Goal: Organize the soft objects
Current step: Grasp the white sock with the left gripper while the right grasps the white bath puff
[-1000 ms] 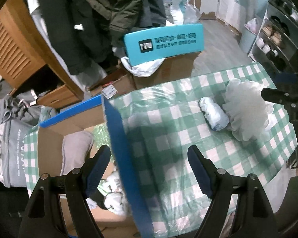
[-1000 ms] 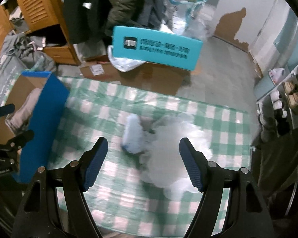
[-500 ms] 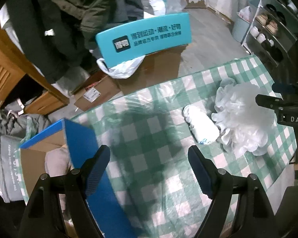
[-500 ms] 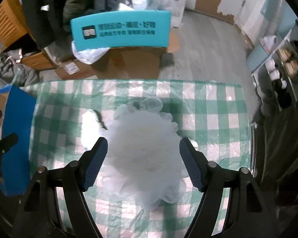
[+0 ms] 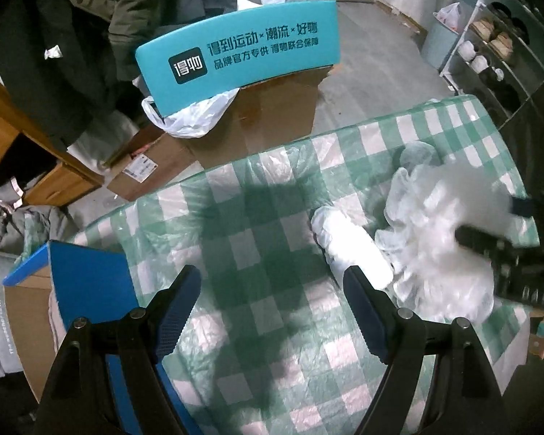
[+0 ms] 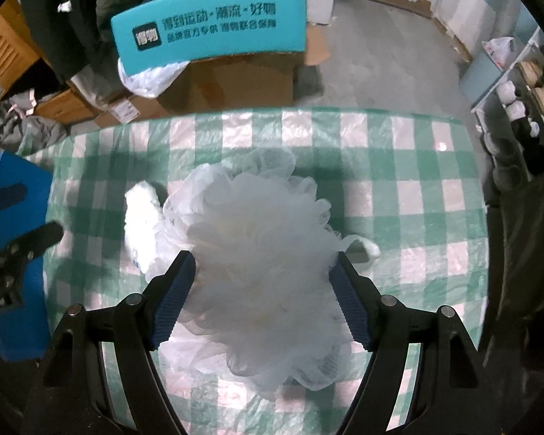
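1. Right gripper [image 6: 263, 290] points steeply down, jaws spread wide, straddling the white mesh bath pouf [image 6: 257, 250]. The pads sit at the pouf's two flanks; they are not visibly squeezing it, so nothing is gripped yet.
2. Left gripper [image 5: 272, 304] is also spread wide with nothing between its fingers, only bare checked cloth. The white rolled bundle [image 5: 348, 250] lies just ahead of its right fingertip, touching or nearly touching the pouf on that side.
3. Both soft items rest on the table [image 5: 257, 217], covered in green-and-white check under clear plastic.
4. Handling judgement for the pouf: very light, airy and squashy, so it likely collapses a lot before the pads bite. Best to close across its dense middle, not the loose outer frills, which could slip out or snag.
5. Handling judgement for the bundle: soft, light, roughly cylindrical. Best to pinch across the short axis at mid-length; the plastic cover may let it slide.
6. The blue-sided cardboard box [image 5: 87, 282], left of the left gripper at the table edge, looks like the likely drop spot.
7. Farther beyond the table: teal printed box [image 5: 239, 54] on floor cartons, plus hanging coats.
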The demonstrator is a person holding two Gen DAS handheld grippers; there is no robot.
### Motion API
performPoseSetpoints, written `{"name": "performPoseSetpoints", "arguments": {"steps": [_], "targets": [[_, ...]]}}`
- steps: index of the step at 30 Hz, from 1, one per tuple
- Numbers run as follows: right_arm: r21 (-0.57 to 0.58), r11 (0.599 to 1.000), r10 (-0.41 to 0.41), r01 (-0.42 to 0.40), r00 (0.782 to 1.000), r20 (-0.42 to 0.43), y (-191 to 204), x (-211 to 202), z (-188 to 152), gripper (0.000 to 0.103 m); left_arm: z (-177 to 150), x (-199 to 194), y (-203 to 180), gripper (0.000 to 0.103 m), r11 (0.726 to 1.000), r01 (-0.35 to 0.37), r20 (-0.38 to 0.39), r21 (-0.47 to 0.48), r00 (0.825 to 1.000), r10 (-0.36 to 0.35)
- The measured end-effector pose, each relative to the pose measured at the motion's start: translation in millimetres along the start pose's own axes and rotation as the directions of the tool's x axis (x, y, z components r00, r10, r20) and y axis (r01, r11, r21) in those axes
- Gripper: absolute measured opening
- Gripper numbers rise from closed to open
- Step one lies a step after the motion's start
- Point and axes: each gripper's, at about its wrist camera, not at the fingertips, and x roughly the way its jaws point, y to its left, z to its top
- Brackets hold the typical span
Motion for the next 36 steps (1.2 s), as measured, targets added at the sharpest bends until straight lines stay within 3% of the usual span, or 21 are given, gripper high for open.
{"name": "performPoseSetpoints", "arguments": {"steps": [5, 15, 17, 19, 22, 25, 28, 36], "targets": [[0.0, 0.999, 0.041, -0.041, 0.997, -0.068, 5, 23, -9, 0.078, 5, 15, -9, 0.082, 1.0, 0.008, -0.03, 0.007, 1.0, -0.008], [-0.064, 0.998, 0.021, -0.028, 0.994, -0.109, 20, 46, -29, 0.081, 5, 41, -20, 0.082, 1.0, 0.023, -0.076, 0.017, 0.997, -0.021], [-0.052, 0.998, 0.03, -0.036, 0.993, -0.115, 17, 48, -31, 0.073, 6, 44, -20, 0.082, 1.0, 0.03, -0.083, 0.003, 0.996, -0.03], [-0.05, 0.998, 0.03, -0.036, 0.993, -0.115, 18, 46, -31, 0.059, 8, 46, -20, 0.082, 0.999, 0.045, -0.087, -0.015, 0.995, -0.047], [-0.058, 0.998, -0.007, 0.002, 0.996, -0.087, 19, 39, -31, 0.051, 10, 47, -26, 0.082, 0.998, 0.058, -0.087, -0.016, 0.994, -0.06], [-0.043, 0.999, -0.009, 0.006, 0.997, -0.082, 15, 35, -33, 0.05, 10, 48, -34, 0.082, 0.998, 0.063, -0.081, 0.001, 0.995, -0.062], [-0.027, 1.0, -0.011, 0.009, 0.996, -0.087, 9, 34, -34, 0.051, 8, 52, -41, 0.089, 0.997, 0.077, -0.079, 0.012, 0.994, -0.076], [0.017, 1.0, -0.001, 0.002, 0.996, -0.085, -11, 32, -32, 0.051, 6, 73, -56, 0.089, 0.997, 0.08, -0.101, 0.013, 0.992, -0.079]]}}
